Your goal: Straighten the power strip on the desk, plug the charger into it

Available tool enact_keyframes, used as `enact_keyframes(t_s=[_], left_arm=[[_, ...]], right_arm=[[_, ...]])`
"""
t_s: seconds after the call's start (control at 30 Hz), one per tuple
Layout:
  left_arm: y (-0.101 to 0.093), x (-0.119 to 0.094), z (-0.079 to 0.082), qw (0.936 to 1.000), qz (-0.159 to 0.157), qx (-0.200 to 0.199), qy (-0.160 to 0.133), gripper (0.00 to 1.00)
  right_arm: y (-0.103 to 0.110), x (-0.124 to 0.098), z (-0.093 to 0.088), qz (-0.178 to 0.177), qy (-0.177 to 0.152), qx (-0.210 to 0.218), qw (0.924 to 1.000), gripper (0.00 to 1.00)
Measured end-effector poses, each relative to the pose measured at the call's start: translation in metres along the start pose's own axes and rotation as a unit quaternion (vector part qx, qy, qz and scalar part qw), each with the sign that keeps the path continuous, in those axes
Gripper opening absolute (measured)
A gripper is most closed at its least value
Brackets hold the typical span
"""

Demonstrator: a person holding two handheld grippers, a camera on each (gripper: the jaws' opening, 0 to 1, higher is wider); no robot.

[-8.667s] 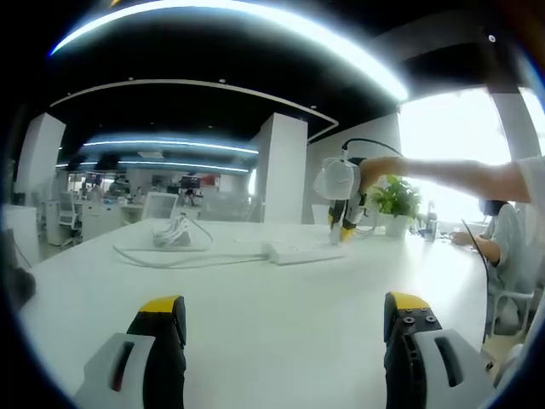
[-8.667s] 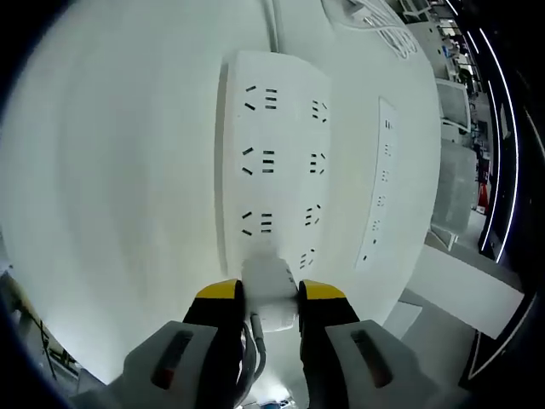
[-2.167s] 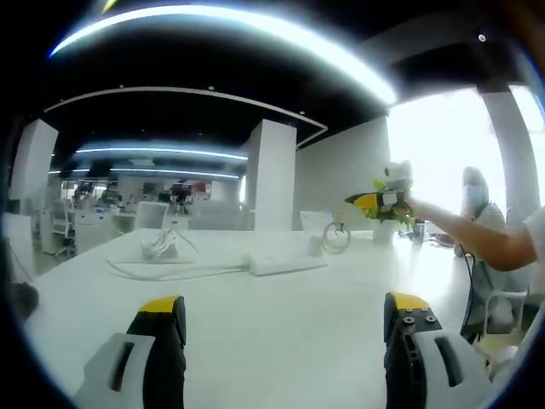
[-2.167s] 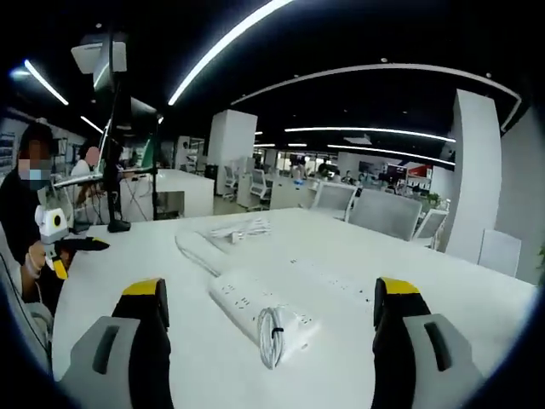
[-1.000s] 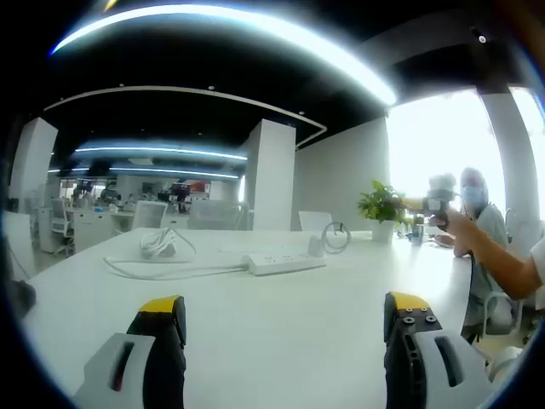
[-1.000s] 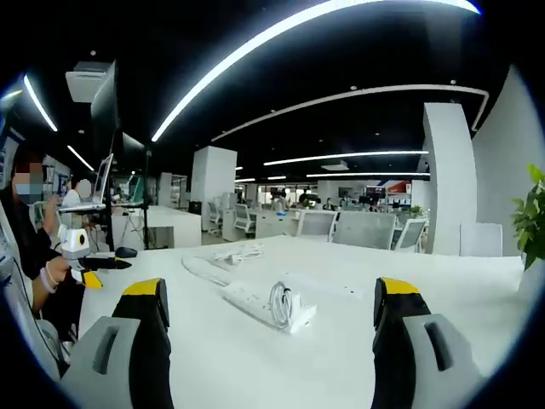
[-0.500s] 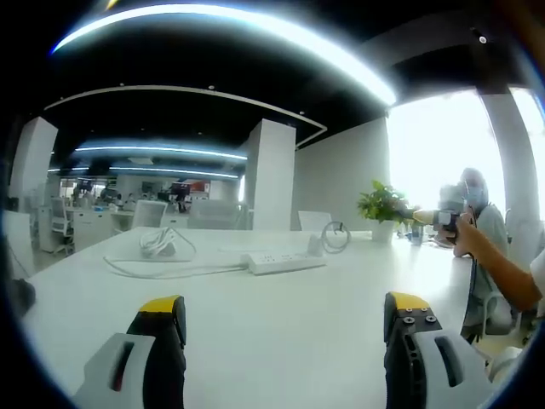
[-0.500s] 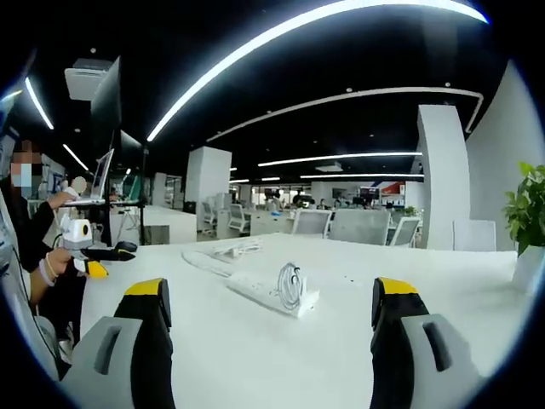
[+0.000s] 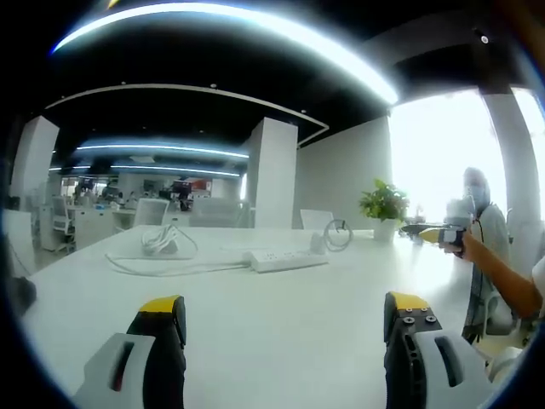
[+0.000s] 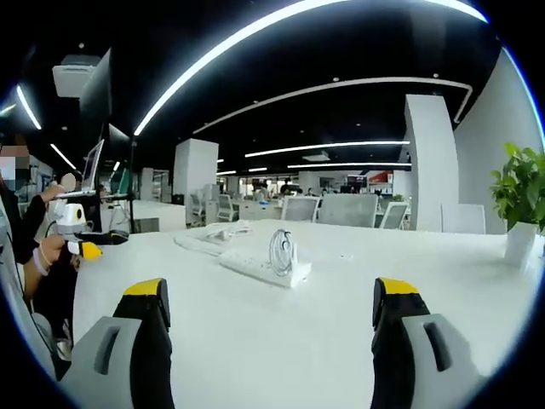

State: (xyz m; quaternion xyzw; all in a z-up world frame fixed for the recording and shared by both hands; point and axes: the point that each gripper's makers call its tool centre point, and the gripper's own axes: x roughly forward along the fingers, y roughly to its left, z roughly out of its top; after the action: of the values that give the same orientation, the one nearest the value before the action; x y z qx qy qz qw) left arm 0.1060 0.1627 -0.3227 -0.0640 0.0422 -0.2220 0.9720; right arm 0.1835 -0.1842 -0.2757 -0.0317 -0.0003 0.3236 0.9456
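The left claw (image 9: 285,341) is released: its two yellow-tipped jaws stand wide apart over bare tabletop (image 9: 281,298) and grip nothing. The right claw (image 10: 268,341) is likewise released, jaws spread wide, with nothing between them.

In the left gripper view, the strip (image 9: 288,258) lies flat on the white tabletop, well ahead of the jaws, with its long side running roughly left to right. The charger (image 9: 318,244) stands upright at the strip's right end, touching it, and a small coil of cable (image 9: 338,235) loops up beside the charger. A thin white cord (image 9: 170,269) runs from the strip's left end across the tabletop to a loose bundle (image 9: 162,242) farther left. A potted plant (image 9: 385,207) stands behind and to the right of the strip. At the right edge, the right claw (image 9: 426,231) appears held in a hand (image 9: 467,249), well apart from the strip.

In the right gripper view, the strip (image 10: 255,267) lies ahead between the two jaws, running away toward the upper left, with the charger (image 10: 289,271) at its near end and the coiled cable (image 10: 280,250) upright on it. A second strip (image 10: 197,245) lies just beyond. The plant (image 10: 518,200) stands at the right edge. At the left edge, the left claw (image 10: 89,248) sits in a hand (image 10: 49,252), off the tabletop's corner.
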Motion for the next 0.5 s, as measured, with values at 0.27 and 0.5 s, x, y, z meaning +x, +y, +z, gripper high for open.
enact_keyframes(t_s=[0.27, 0.5], left_arm=[[0.003, 0.0, -0.001, 1.0, 0.004, -0.002, 0.002, 0.99], [0.005, -0.001, -0.002, 0.9999, 0.007, -0.006, 0.004, 0.99]], right_arm=[[-0.001, -0.008, -0.015, -0.012, 0.017, 0.002, 0.9998, 0.97], [0.004, -0.011, -0.029, -0.023, 0.036, -0.002, 0.9991, 0.96]])
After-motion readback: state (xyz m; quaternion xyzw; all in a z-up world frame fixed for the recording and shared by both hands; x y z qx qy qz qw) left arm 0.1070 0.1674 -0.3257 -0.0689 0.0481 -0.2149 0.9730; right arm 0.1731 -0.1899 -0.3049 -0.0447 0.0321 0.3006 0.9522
